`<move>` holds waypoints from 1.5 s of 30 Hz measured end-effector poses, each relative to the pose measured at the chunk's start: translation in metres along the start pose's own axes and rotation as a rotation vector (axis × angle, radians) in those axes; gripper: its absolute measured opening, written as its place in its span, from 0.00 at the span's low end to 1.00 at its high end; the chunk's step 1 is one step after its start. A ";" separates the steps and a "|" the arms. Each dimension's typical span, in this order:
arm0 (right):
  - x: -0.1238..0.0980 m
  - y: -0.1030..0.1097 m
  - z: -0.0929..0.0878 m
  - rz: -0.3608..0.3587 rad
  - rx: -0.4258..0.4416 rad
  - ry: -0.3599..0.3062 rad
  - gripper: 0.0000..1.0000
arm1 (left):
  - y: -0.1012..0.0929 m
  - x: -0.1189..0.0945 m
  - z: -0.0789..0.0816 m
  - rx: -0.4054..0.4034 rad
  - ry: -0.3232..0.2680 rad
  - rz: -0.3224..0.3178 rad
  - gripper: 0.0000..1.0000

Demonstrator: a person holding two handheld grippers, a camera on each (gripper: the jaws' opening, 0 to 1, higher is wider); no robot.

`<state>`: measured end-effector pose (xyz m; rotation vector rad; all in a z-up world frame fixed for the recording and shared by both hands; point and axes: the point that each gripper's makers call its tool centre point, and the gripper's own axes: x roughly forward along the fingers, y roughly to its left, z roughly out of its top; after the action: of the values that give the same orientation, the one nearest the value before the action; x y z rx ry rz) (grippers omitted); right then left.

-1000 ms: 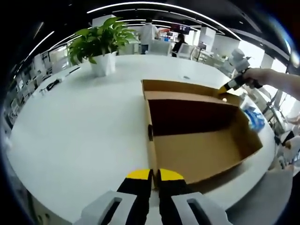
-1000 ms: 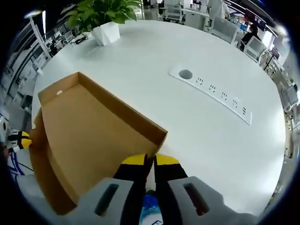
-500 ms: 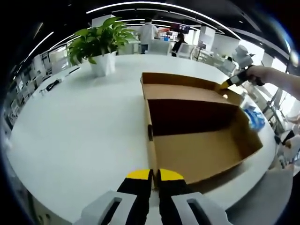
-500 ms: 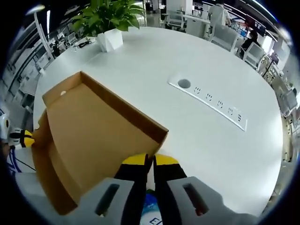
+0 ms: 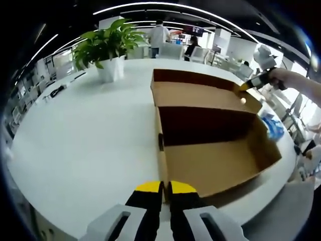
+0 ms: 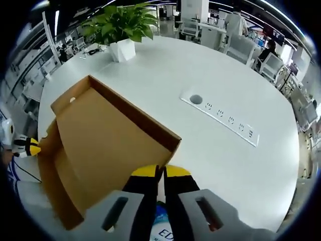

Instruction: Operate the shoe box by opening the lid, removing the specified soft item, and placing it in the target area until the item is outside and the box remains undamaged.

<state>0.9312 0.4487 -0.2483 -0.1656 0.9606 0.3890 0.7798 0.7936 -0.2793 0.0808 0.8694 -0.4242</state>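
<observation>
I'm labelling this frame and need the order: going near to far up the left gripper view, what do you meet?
Left claw → open shoe box → raised lid → potted plant → people standing beyond the table.

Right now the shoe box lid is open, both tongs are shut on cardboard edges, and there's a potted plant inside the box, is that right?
One thing is wrong: the potted plant stands on the white table, apart from the shoe box, not inside it; the left gripper view shows this. The lid is open, with the left tongs and right tongs shut on cardboard edges.
</observation>
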 end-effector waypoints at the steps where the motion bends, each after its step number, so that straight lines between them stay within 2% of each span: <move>1: -0.002 0.000 0.001 0.000 -0.004 -0.004 0.02 | 0.000 0.000 0.000 0.002 0.000 0.000 0.04; 14: -0.023 0.003 0.017 -0.013 -0.056 -0.069 0.02 | -0.002 -0.002 0.000 0.007 0.000 0.001 0.04; 33: -0.057 0.017 0.005 -0.039 -0.104 -0.136 0.01 | -0.003 -0.003 0.000 0.016 -0.003 0.001 0.04; 45: -0.069 0.023 0.011 -0.037 -0.128 -0.196 0.01 | -0.004 -0.003 0.001 0.019 -0.004 0.004 0.04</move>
<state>0.8948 0.4563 -0.1846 -0.2562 0.7386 0.4242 0.7776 0.7908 -0.2757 0.0991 0.8616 -0.4289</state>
